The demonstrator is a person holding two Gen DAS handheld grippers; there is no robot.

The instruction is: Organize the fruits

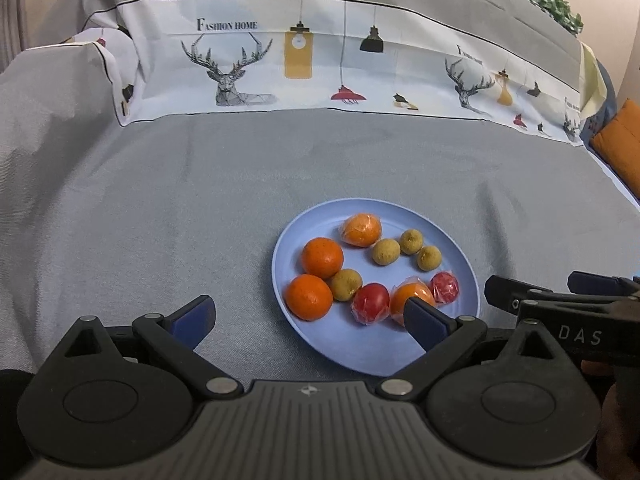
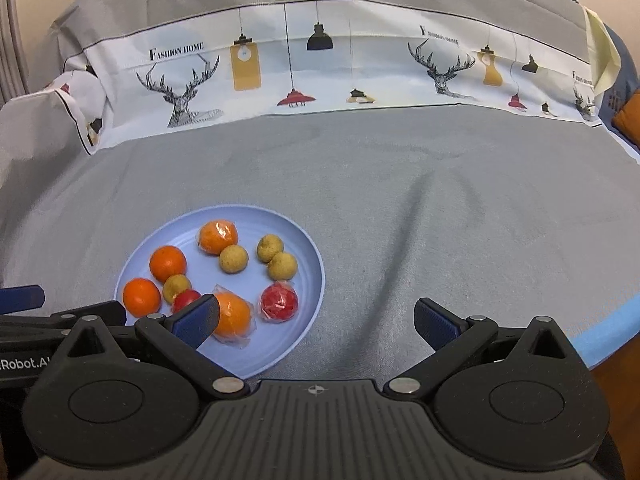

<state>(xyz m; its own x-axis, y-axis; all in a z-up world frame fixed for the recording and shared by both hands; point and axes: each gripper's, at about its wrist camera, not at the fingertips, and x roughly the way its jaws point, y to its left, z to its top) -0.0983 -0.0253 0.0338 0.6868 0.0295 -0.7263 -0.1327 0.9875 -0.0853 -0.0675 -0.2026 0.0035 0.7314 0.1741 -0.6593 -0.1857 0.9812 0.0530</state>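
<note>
My left tool (image 1: 308, 320) was black plastic with blue pads (image 1: 426, 326), silver pivot screws and a ribbed grey housing; my right tool (image 2: 316, 320) matched, lettered "DAS" and "Robot.AI".

On the blue plate (image 1: 288, 240), the left gripper's right finger (image 1: 424, 322) covers part of a wrapped orange (image 1: 412, 294). From the right wrist, a finger (image 2: 196, 320) hides most of a wrapped red fruit (image 2: 186, 299) — kind unclear. Plate's near rim — cut off behind both grippers.
</note>
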